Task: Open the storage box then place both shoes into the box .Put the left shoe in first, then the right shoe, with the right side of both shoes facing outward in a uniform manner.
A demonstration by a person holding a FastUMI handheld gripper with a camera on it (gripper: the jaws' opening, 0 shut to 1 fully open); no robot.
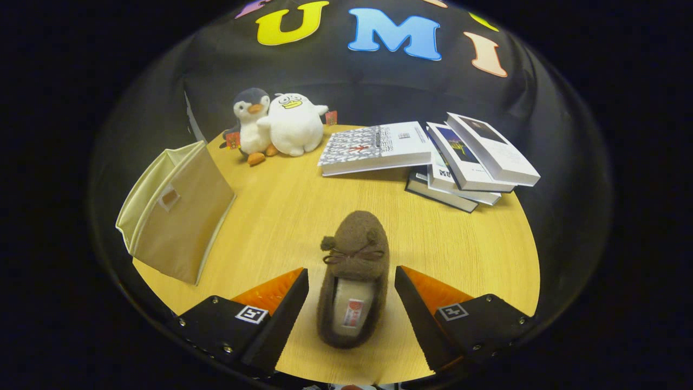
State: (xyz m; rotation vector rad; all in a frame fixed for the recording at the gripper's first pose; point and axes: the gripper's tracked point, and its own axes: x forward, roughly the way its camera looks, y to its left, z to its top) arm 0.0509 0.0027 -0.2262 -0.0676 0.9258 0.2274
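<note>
A brown fuzzy slipper (pixel 354 271) with a small bow lies on the wooden table (pixel 281 216), toe pointing away from me. Its heel end sits between the fingers of my gripper (pixel 352 281), which stands open with a gap on each side of the shoe. A beige fabric storage box (pixel 176 208) stands to the left beyond the left finger, its top open and its flat front with a small label window facing me.
Two plush toys, a grey penguin (pixel 252 124) and a white duck (pixel 295 124), sit at the far edge of the table. A pile of several books (pixel 433 160) lies at the far right. The table's edge curves close on the right.
</note>
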